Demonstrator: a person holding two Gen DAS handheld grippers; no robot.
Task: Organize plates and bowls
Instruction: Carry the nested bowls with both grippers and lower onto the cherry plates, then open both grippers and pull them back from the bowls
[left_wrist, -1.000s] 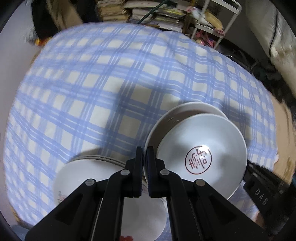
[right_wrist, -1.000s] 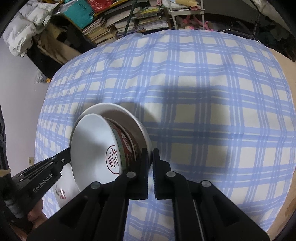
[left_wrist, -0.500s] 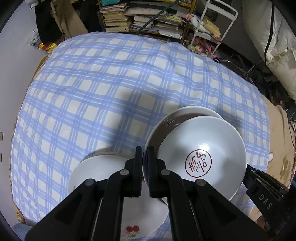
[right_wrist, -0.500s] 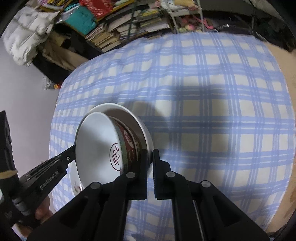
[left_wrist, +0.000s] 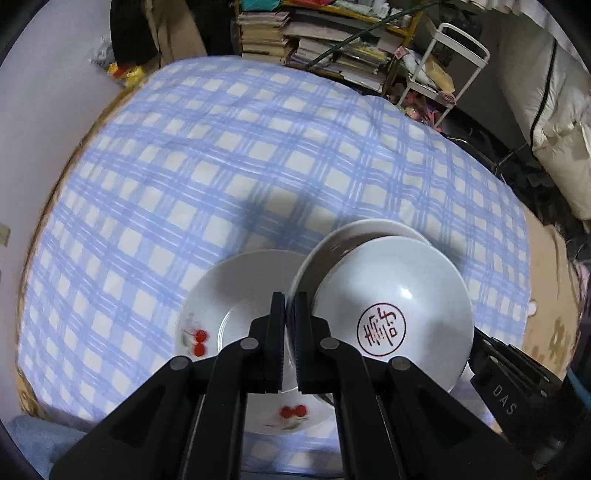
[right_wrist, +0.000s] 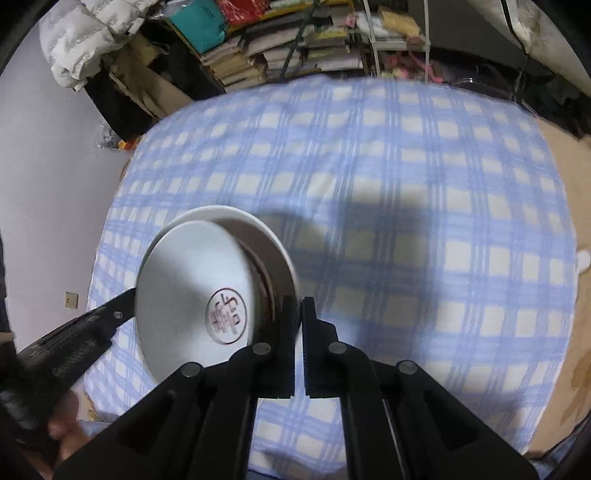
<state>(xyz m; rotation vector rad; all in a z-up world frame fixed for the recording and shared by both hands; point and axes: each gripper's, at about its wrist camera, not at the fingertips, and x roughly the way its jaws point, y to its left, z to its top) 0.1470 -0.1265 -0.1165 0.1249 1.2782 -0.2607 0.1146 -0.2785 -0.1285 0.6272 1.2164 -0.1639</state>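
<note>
Both grippers are holding one white plate (left_wrist: 354, 236) off the blue-and-white checked tablecloth (left_wrist: 229, 155), one on each side of its rim. The left gripper (left_wrist: 290, 306) is clenching the plate's near-left edge; its two black jaws are standing almost together with the thin rim pinched between them. The right gripper (right_wrist: 299, 310) is gripping the opposite edge in the same way, jaws nearly closed on the rim.

A white bowl (left_wrist: 391, 310) is sitting on the held plate, tilted, its inside facing the left wrist camera. A red circular character stamp (left_wrist: 381, 324) is showing on the bowl's floor. From the right wrist view the bowl (right_wrist: 195, 291) is leaning away from the right gripper, and a dark red band is showing on its outer wall next to the plate's rim (right_wrist: 258, 236).

Below and to the left of the held plate, a second white plate with red cherry prints (left_wrist: 229, 291) is lying flat on the tablecloth. The left gripper's fingers are crossing over its right half in the left wrist view. Whether this plate is single or the top of a stack, I cannot tell.

Behind the table, stacked books (left_wrist: 317, 40) are filling low shelves, and a white wire rack (left_wrist: 450, 70) is standing to their right. A white puffy jacket (right_wrist: 85, 37) is lying at the upper left in the right wrist view. Both views are slightly blurred at the cloth
</note>
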